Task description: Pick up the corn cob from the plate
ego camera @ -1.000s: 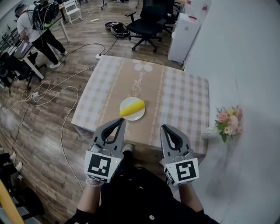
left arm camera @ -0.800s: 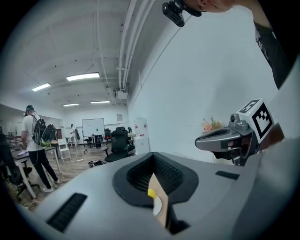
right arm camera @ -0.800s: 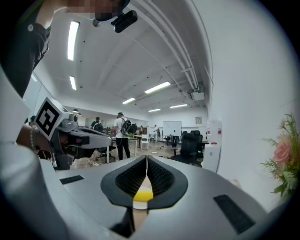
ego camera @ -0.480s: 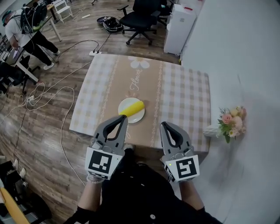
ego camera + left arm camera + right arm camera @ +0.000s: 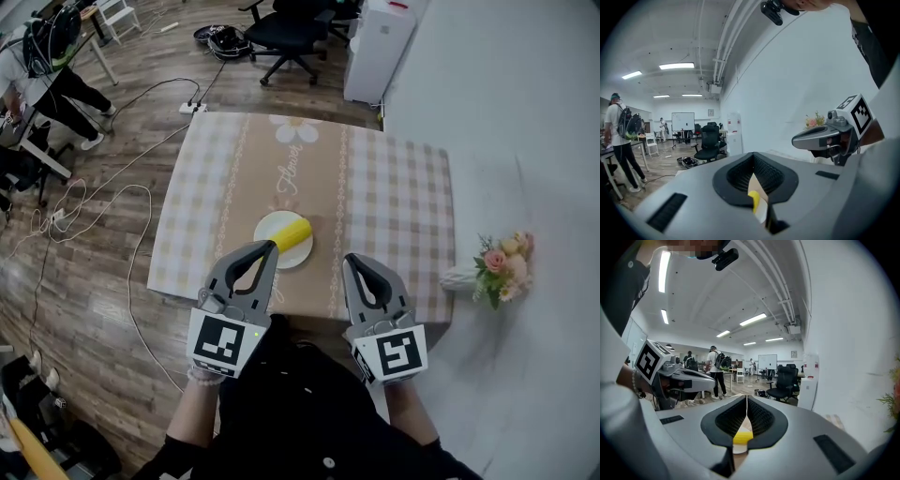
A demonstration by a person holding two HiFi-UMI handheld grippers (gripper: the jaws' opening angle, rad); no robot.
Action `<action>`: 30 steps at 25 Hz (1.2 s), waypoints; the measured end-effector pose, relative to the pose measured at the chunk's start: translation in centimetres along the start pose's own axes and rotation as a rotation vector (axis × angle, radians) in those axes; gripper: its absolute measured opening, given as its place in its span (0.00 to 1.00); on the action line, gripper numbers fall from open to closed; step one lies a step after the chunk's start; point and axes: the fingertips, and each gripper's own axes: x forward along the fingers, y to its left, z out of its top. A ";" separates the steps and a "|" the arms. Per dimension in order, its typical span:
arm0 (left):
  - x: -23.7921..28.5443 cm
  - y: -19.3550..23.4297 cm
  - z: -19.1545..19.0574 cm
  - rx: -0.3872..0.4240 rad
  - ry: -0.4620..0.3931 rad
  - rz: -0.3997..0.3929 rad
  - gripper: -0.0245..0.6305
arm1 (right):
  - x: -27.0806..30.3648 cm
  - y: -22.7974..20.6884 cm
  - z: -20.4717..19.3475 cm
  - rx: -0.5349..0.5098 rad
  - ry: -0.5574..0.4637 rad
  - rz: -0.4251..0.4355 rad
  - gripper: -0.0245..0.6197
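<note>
A yellow corn cob (image 5: pixel 292 232) lies on a white plate (image 5: pixel 276 235) near the front edge of a checked table (image 5: pixel 394 216). My left gripper (image 5: pixel 269 247) is shut and empty, its tip over the plate's near edge in the head view. To its right my right gripper (image 5: pixel 351 262) is also shut and empty, short of the plate. Through the closed jaws of each gripper view a sliver of the corn cob (image 5: pixel 753 200) (image 5: pixel 742 437) and the plate (image 5: pixel 738 447) shows.
A vase of pink flowers (image 5: pixel 495 269) stands off the table's right side by the white wall. A black office chair (image 5: pixel 286 28) and a white cabinet (image 5: pixel 378 39) stand beyond the table. Cables (image 5: pixel 103 206) trail on the wooden floor at left, where a person (image 5: pixel 47 56) stands.
Both grippers have moved forward toward the table, still shut; the left tip now overlaps the plate's near edge. The corn cob and plate have not moved.
</note>
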 end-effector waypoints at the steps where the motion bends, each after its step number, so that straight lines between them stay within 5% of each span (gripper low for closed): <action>1: 0.2 -0.1 -0.2 0.014 -0.005 -0.026 0.06 | 0.3 0.0 0.0 0.001 0.004 -0.003 0.10; 12: 3.5 1.0 -3.4 0.104 0.069 -0.148 0.06 | 3.2 -0.5 -0.3 0.015 0.044 -0.042 0.10; 30: 8.6 2.0 -9.5 0.040 0.203 -0.280 0.10 | 4.6 -1.9 -2.3 0.055 0.125 -0.152 0.10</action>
